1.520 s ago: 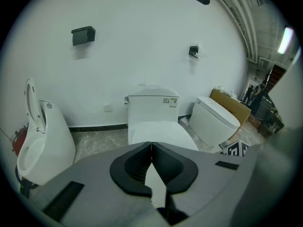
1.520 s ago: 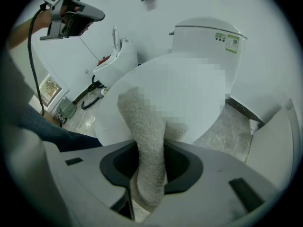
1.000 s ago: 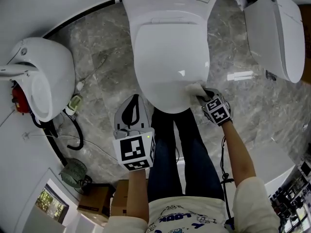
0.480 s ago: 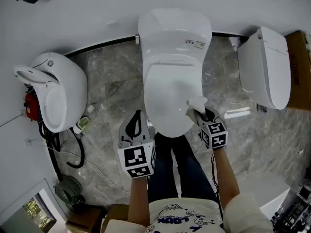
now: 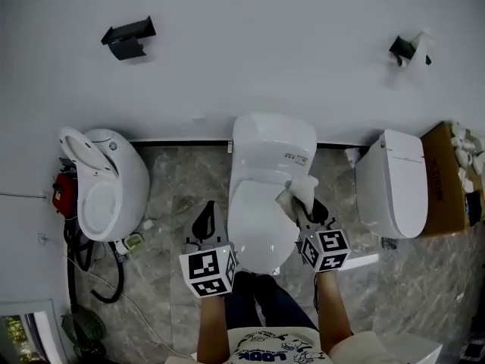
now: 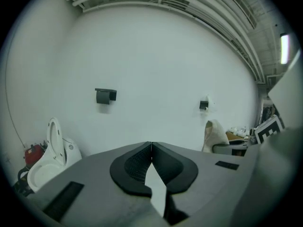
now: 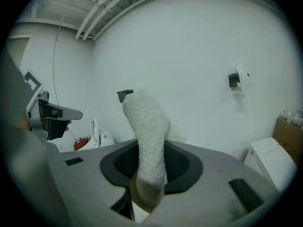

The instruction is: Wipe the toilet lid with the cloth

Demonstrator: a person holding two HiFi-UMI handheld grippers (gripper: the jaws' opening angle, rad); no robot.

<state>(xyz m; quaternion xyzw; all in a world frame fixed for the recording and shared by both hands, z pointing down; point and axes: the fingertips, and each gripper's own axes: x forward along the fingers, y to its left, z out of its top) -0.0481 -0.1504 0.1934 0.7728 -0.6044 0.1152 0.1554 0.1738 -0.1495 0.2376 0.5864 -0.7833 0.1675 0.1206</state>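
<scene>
The white toilet (image 5: pixel 265 203) stands in the middle with its lid (image 5: pixel 258 222) down. My right gripper (image 5: pixel 301 205) is over the lid's right side, shut on a white cloth (image 5: pixel 300 189) that sticks up past its fingers. In the right gripper view the cloth (image 7: pixel 144 122) stands upright between the jaws of the right gripper (image 7: pixel 150 151), which points at the white wall. My left gripper (image 5: pixel 208 217) is beside the lid's left edge, shut and holding nothing. The left gripper (image 6: pixel 151 148) shows its tips touching, and the cloth (image 6: pixel 214 136) appears at the right.
A second toilet (image 5: pixel 102 192) with its seat raised stands at the left, with a red object (image 5: pixel 62 193) and black cables (image 5: pixel 91 279) beside it. A third toilet (image 5: pixel 390 184) and a cardboard box (image 5: pixel 449 177) are at the right. Two black brackets (image 5: pixel 129 38) (image 5: pixel 408 49) hang on the wall.
The head view has tilted up toward the wall. My right gripper has carried the cloth from the lid's front right rim toward the back right. The left gripper stayed shut beside the lid.
</scene>
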